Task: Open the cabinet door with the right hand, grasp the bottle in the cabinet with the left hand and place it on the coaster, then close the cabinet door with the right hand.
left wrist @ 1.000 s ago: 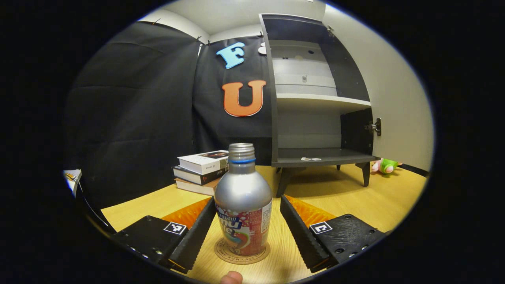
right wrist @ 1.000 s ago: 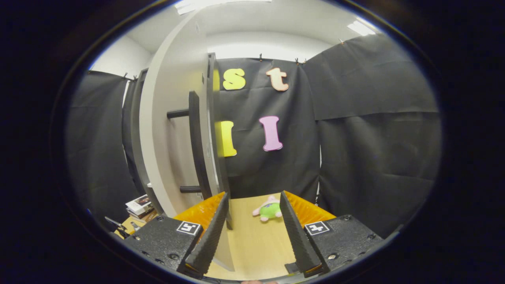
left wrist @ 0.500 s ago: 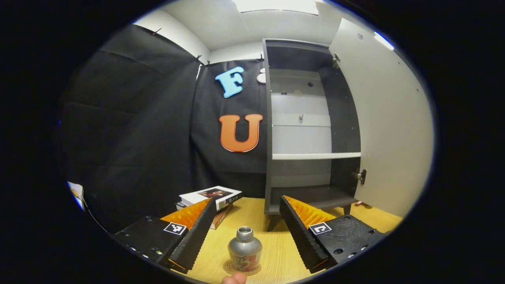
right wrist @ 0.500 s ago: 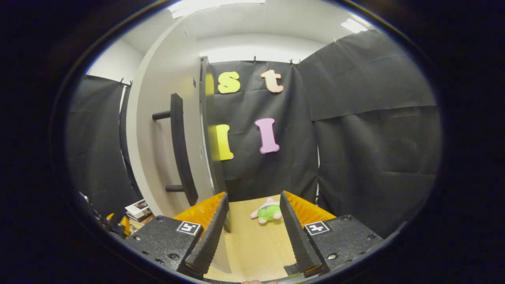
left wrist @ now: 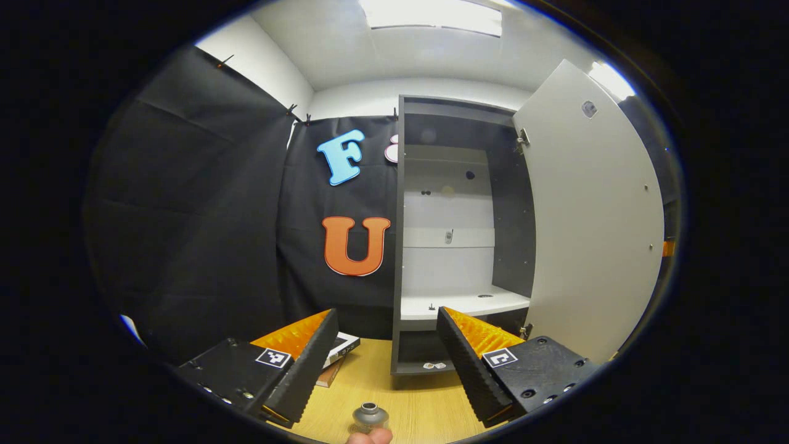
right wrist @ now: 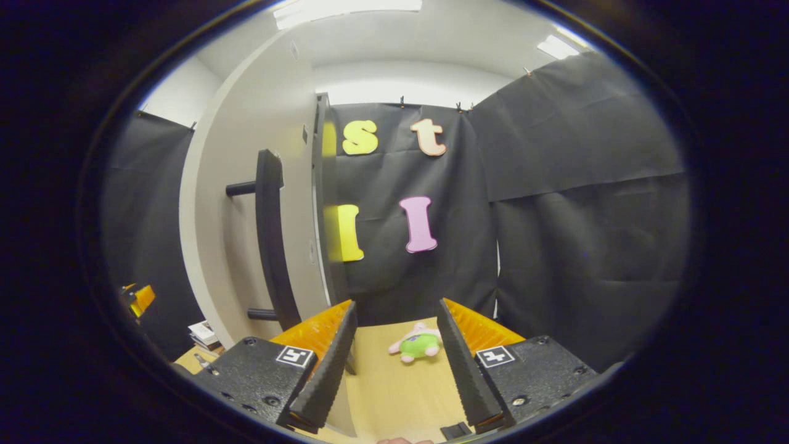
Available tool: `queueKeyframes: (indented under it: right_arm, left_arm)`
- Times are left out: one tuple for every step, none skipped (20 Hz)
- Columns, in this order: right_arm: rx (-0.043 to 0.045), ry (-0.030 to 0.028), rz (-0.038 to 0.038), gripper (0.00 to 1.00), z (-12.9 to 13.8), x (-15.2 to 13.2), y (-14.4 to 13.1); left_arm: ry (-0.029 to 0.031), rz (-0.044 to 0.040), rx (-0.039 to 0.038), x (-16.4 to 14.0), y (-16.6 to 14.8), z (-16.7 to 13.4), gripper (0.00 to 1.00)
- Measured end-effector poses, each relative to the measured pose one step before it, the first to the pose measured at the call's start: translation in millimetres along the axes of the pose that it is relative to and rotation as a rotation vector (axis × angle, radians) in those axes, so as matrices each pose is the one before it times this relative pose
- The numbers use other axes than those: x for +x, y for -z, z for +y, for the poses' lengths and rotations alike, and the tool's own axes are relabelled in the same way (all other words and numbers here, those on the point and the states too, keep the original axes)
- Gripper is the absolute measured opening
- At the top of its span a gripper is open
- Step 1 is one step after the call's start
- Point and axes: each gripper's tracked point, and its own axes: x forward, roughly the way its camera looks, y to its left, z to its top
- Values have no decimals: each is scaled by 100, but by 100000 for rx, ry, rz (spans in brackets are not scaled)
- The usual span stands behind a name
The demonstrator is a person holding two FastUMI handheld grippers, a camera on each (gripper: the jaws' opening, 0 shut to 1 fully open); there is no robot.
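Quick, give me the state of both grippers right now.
Left gripper: open, holding nothing; the bottle stands free on the table below it.
Right gripper: open, holding nothing; the cabinet door handle is to its left.

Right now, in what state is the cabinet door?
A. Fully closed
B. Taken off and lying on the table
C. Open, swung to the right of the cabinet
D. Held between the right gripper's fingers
C: in the left gripper view the door stands swung out on its hinges at the right of the cabinet, whose shelves are exposed.
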Motion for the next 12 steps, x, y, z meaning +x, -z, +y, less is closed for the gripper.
queueKeyframes:
  right_arm:
    - [434,453,-502,82,-30,215,-48]
    - [351,219,-123,82,36,135,12]
    - [498,-1902,-192,82,564,12,61]
    - [-531,-7,168,82,118,129,266]
    - [-719,-783,36,81,157,97,88]
    - [-188,-2296,103,80,487,39,32]
    - [-729,-2278,1077,80,383,-10,292]
    - [-1599,-2959,-80,78,583,231,-154]
    - [-2717,-4577,1035,77,842,-196,212]
    - [-1784,-3314,508,77,2650,1509,1585]
    - [-1471,-2303,66,77,908,-204,-46]
    - [-836,-2115,-448,77,2496,-684,-3111]
  left_arm:
    - [291,1146,711,-326,-272,-47,97]
    - [469,-527,105,-273,-226,-173,97]
    - [181,-35,-49,-309,94,-122,97]
    - [13,246,177,-281,240,-80,97]
    - [-290,567,663,-326,418,-95,97]
    - [15,457,574,-272,376,-107,97]
    - [83,568,401,-44,485,-133,97]
    - [138,854,-6,-93,492,-73,97]
    - [182,1034,-326,-68,480,10,96]
    - [-266,1214,-567,-37,468,46,96]
    - [-164,980,-702,6,359,172,96]
    - [-218,448,-685,-70,235,121,96]
